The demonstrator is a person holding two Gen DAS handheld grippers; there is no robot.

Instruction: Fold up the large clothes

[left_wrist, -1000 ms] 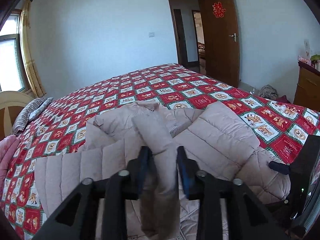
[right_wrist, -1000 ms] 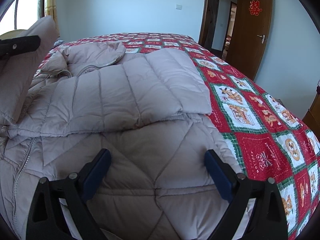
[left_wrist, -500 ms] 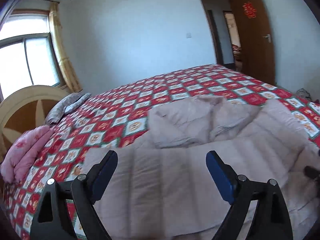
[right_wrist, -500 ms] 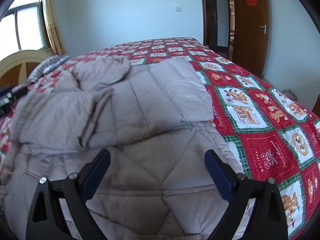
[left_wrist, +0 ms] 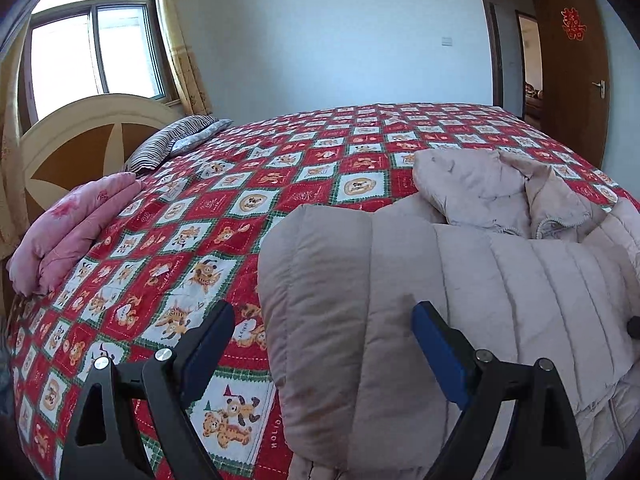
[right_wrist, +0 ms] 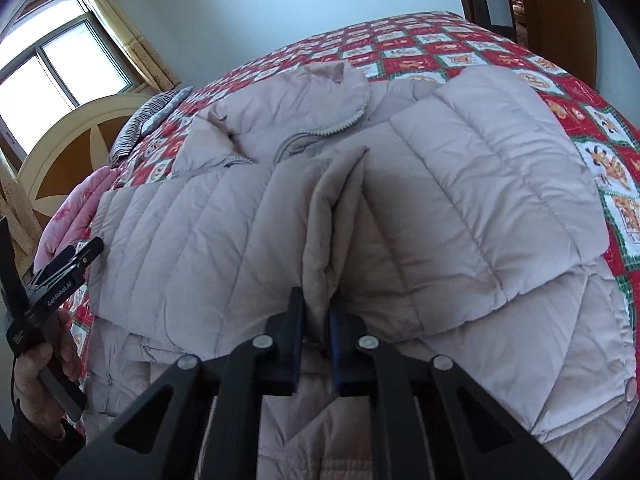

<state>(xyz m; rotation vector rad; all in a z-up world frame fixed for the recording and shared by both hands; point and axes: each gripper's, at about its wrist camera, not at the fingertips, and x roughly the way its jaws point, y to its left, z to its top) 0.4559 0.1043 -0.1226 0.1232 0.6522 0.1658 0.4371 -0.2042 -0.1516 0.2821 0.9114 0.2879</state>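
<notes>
Both sleeves look folded in, so the bottom-up fold seems next — it calls for both grippers at the hem. The left gripper [left_wrist: 320, 340] gapes wide, holding nothing; the right gripper [right_wrist: 316, 320] pinches a ridge of the puffy beige jacket [right_wrist: 400, 208] (quilted, hooded), spread on the near right of the bed [left_wrist: 320, 152].

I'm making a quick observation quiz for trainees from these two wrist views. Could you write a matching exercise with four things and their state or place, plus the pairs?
Things:
1. left gripper
2. right gripper
3. pink quilt
4. striped pillow

States or places:
A. shut on a ridge of the beige down jacket
B. folded, lying near the headboard, nearer the camera
C. open, holding nothing
D. by the headboard, below the curtain

Pairs: 1-C, 2-A, 3-B, 4-D
</notes>
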